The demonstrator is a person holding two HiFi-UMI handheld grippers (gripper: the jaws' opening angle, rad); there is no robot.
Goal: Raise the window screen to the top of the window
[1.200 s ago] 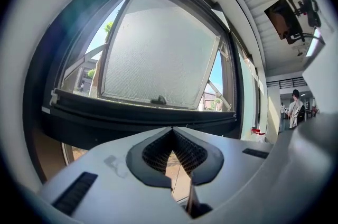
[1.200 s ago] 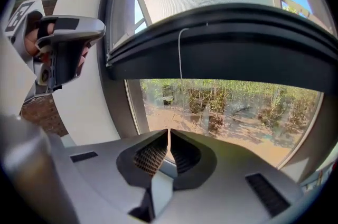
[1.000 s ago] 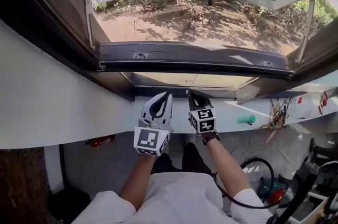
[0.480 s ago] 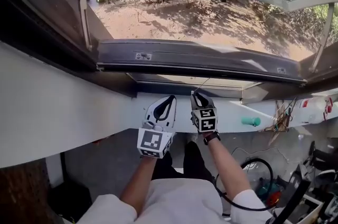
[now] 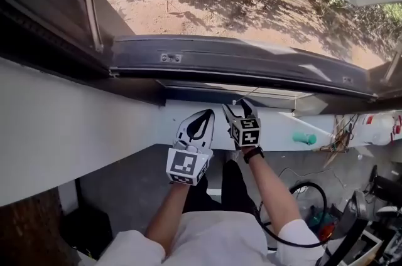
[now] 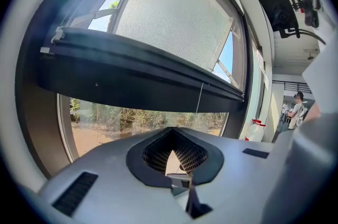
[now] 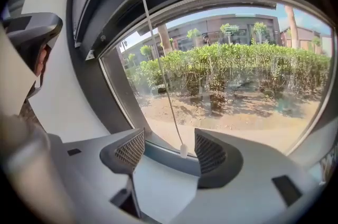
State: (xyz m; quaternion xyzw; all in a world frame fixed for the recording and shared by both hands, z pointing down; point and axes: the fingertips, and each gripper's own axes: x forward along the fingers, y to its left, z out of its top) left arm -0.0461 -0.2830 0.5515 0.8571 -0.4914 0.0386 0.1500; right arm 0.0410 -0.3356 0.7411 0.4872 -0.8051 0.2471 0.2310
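Note:
The window's dark screen bar (image 5: 239, 64) runs across the frame, with pale mesh (image 6: 174, 17) above it in the left gripper view. A thin pull cord (image 7: 153, 54) hangs from the bar and ends in a small white toggle (image 7: 183, 150). My right gripper (image 5: 237, 106) is below the bar at the white sill, jaws opening. The toggle dangles between the pads (image 7: 129, 150) without touching either one. My left gripper (image 5: 202, 115) is just to its left, shut on nothing, tips meeting (image 6: 172, 130) under the bar (image 6: 137, 77).
A white sill and wall (image 5: 94, 127) run below the window. A teal object (image 5: 305, 138) and a white bottle (image 5: 377, 130) lie on the ledge at right. Black cables (image 5: 301, 196) and gear crowd the floor lower right. A person (image 6: 293, 112) stands far off indoors.
Both grippers have sunk from the bar toward the sill. The right jaws went from shut on the cord to wide apart, so the cord now hangs free.

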